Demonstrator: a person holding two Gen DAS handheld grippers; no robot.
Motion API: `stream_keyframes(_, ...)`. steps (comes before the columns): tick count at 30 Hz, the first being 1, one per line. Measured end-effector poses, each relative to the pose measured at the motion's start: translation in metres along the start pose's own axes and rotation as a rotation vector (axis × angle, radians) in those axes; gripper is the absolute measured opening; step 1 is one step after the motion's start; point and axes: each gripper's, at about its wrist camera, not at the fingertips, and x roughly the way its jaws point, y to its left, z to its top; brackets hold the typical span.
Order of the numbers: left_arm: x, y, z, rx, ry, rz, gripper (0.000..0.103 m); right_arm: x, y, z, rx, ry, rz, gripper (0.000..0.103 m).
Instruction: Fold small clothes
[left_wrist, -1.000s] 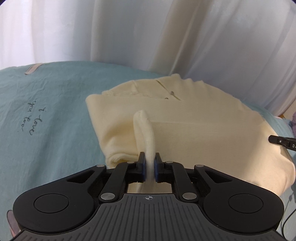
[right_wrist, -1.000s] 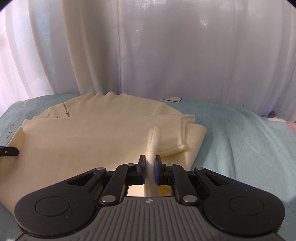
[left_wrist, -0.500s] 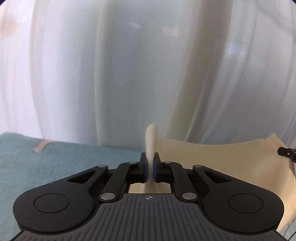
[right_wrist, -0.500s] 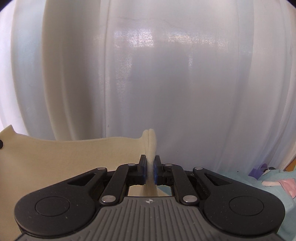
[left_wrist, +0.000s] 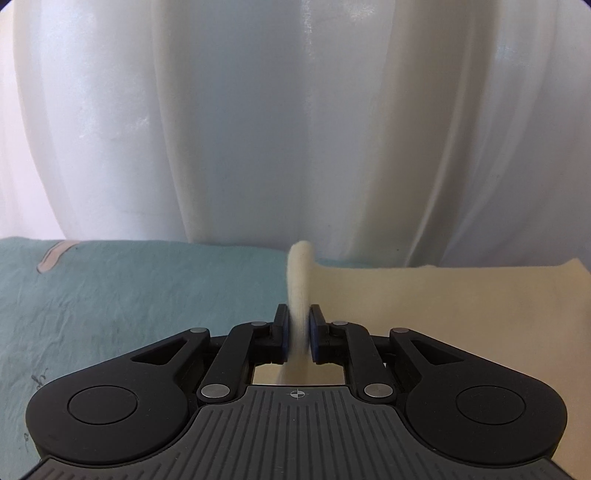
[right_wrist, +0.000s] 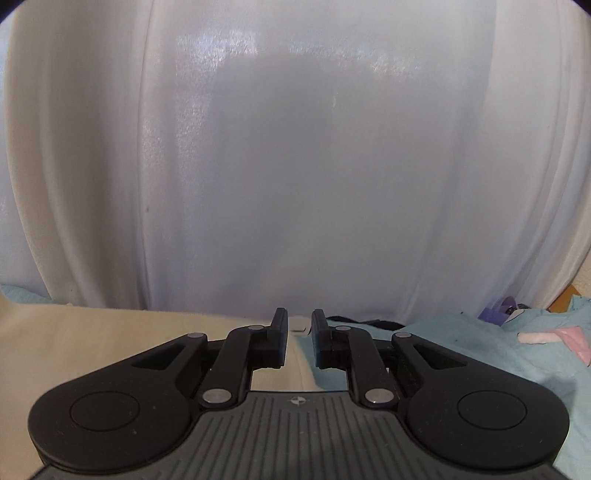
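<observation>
A cream knit garment (left_wrist: 461, 306) lies on the teal bed sheet (left_wrist: 129, 295). In the left wrist view my left gripper (left_wrist: 298, 328) is shut on a pinched fold of the garment's edge, which sticks up between the pads. In the right wrist view my right gripper (right_wrist: 299, 332) is slightly open and empty. The garment (right_wrist: 110, 343) lies below it and to its left, its edge running under the jaws. Most of the garment is hidden below both grippers.
A white curtain (right_wrist: 295, 166) hangs close behind the bed in both views. Purple and pink items (right_wrist: 546, 332) lie on the sheet at the far right. A pink label (left_wrist: 55, 254) is on the sheet at the left.
Both grippers lifted the garment's near edge and carried it toward the curtain. The right gripper has let go of the cloth and opened a little; the left still pinches it.
</observation>
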Motion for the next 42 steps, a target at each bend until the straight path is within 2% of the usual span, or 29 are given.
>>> stream_keyframes(2,-0.007,0.007,-0.006,0.002,-0.017,0.037,0.026,-0.011,-0.004,-0.001,0.014,-0.032,0.019,0.021)
stream_keyframes(3,-0.01,0.008,-0.006,0.003,-0.033,0.051,0.028,-0.011,-0.002,-0.001,0.017,-0.022,0.048,0.025)
stream_keyframes(5,-0.019,0.012,-0.006,-0.005,-0.065,0.057,0.037,-0.008,0.002,-0.005,0.016,0.007,0.107,0.025)
stream_keyframes(8,-0.024,0.013,-0.004,-0.033,-0.066,0.004,0.045,-0.006,0.01,-0.016,-0.004,0.055,0.158,0.025)
stream_keyframes(11,-0.016,0.007,-0.009,-0.009,-0.025,-0.028,0.046,0.004,0.017,-0.025,-0.024,0.12,0.176,0.024)
stream_keyframes(13,-0.007,0.005,-0.017,0.009,0.008,-0.02,0.046,0.008,0.019,-0.03,-0.038,0.156,0.167,0.023)
stream_keyframes(15,0.001,0.008,-0.025,0.014,0.023,0.002,0.047,0.005,0.015,-0.035,-0.043,0.143,0.164,0.019)
stream_keyframes(18,0.002,0.014,-0.03,0.021,-0.001,0.051,0.058,0.004,-0.003,-0.041,-0.009,0.125,0.127,0.019)
stream_keyframes(20,-0.002,0.03,-0.034,-0.062,0.0,0.015,0.061,0.005,-0.026,-0.047,0.078,0.11,0.141,0.019)
stream_keyframes(21,-0.003,0.036,-0.035,-0.097,-0.001,0.005,0.062,0.001,-0.035,-0.049,0.114,0.107,0.145,0.015)
stream_keyframes(22,-0.004,0.041,-0.037,-0.124,-0.006,0.003,0.064,-0.002,-0.039,-0.052,0.115,0.102,0.126,0.01)
stream_keyframes(24,-0.008,0.045,-0.04,-0.14,-0.016,0.001,0.065,-0.004,-0.038,-0.053,0.087,0.101,0.089,0.013)
stream_keyframes(25,-0.011,0.046,-0.04,-0.14,-0.02,0.008,0.065,-0.008,-0.039,-0.052,0.071,0.117,0.039,0.014)
stream_keyframes(26,-0.017,0.048,-0.041,-0.137,-0.02,0.029,0.064,-0.018,-0.042,-0.053,0.079,0.119,0.041,0.014)
stream_keyframes(28,-0.03,0.055,-0.04,-0.113,-0.005,0.067,0.062,-0.044,-0.047,-0.056,0.129,0.115,0.085,0.015)
stream_keyframes(30,-0.041,0.066,-0.048,-0.093,0.009,0.066,0.063,-0.075,-0.048,-0.064,0.139,0.116,0.15,0.016)
stream_keyframes(33,-0.062,0.087,-0.062,-0.132,0.057,0.091,0.06,-0.122,-0.042,-0.086,0.152,0.132,0.251,0.02)
stream_keyframes(35,-0.078,0.105,-0.073,-0.21,0.084,0.036,0.06,-0.139,-0.039,-0.102,0.176,0.161,0.304,0.021)
stream_keyframes(39,-0.087,0.123,-0.09,-0.398,0.148,-0.223,0.061,-0.153,-0.025,-0.123,0.217,0.228,0.369,0.022)
stream_keyframes(42,-0.082,0.125,-0.097,-0.47,0.163,-0.3,0.06,-0.159,-0.014,-0.123,0.204,0.242,0.391,0.022)
